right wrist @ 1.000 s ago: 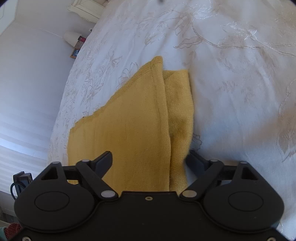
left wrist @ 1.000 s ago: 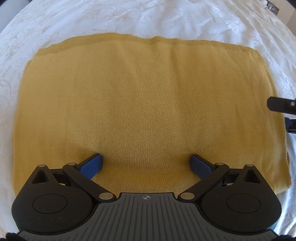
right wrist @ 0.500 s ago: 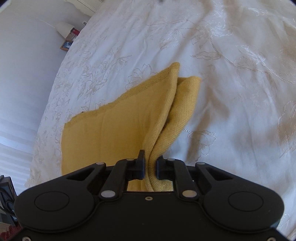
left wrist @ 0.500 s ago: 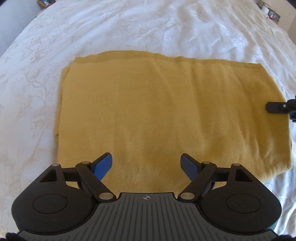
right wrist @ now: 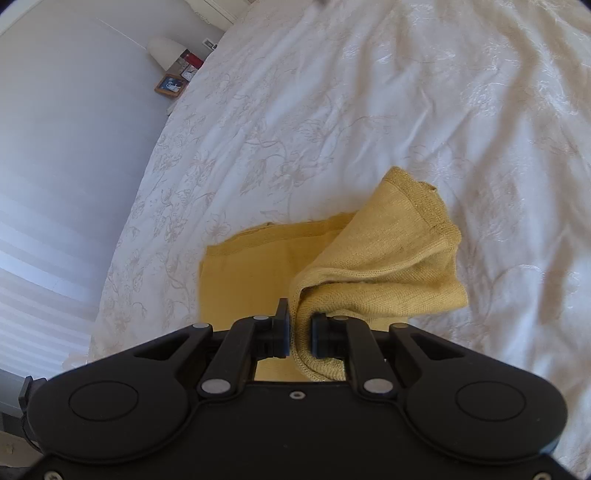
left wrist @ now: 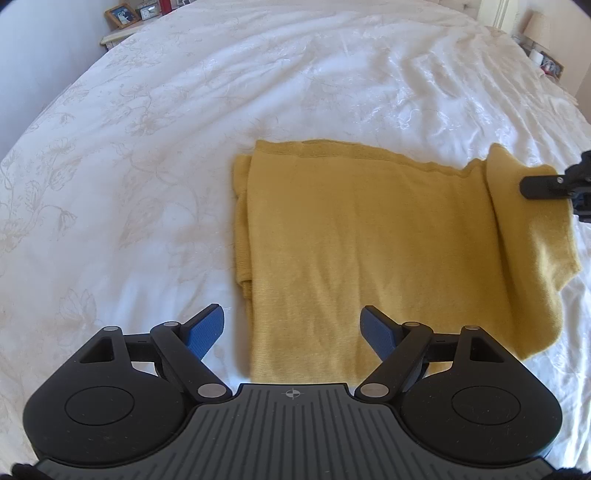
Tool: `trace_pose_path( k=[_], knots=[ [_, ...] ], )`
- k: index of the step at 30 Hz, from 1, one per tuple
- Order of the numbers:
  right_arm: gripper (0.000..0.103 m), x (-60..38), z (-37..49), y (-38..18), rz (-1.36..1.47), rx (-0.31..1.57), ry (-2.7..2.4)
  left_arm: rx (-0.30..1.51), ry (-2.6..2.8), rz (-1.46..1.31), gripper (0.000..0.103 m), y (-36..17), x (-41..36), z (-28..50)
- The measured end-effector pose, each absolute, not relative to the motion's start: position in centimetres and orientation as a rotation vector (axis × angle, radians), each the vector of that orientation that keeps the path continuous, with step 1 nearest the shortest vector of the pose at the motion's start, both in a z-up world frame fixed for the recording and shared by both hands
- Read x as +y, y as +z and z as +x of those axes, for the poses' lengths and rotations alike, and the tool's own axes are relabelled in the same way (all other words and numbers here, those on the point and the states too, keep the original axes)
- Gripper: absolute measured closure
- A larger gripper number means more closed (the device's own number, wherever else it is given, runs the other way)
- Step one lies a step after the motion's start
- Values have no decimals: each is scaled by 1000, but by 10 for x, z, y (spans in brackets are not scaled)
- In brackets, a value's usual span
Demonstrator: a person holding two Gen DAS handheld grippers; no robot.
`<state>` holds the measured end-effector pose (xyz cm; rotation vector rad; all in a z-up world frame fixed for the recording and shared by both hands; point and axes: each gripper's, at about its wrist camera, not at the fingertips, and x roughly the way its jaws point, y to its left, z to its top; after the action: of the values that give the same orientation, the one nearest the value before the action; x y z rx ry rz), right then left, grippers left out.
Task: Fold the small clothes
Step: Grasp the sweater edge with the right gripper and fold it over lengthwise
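Observation:
A mustard-yellow knitted garment (left wrist: pixel 362 236) lies folded on the white bedspread (left wrist: pixel 147 147). My left gripper (left wrist: pixel 293 328) is open and empty, above the garment's near left edge. My right gripper (right wrist: pixel 300 332) is shut on the garment's right edge (right wrist: pixel 388 258) and holds it lifted off the bed, the cloth draping over. In the left wrist view the right gripper (left wrist: pixel 543 186) shows at the far right, with the raised flap (left wrist: pixel 532 229) hanging beneath it.
The embroidered white bedspread (right wrist: pixel 406 110) spreads all around. A nightstand with a picture frame (left wrist: pixel 122 14) stands at the far left corner, another with a lamp (left wrist: pixel 535 26) at the far right. A wall (right wrist: pixel 74 147) runs along the bed's side.
My right gripper closed on the garment's right edge and lifted it. My left gripper came off the cloth and pulled back and to the left, staying open.

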<state>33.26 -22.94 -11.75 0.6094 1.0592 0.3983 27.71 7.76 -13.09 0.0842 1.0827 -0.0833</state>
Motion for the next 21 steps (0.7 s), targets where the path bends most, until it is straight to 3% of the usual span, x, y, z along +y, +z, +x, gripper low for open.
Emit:
trace_pose_path(
  k=[21],
  knots=[
    [83,-46,357,-149,451,1181,415,1137,-60,10,22,-139,178,254]
  ],
)
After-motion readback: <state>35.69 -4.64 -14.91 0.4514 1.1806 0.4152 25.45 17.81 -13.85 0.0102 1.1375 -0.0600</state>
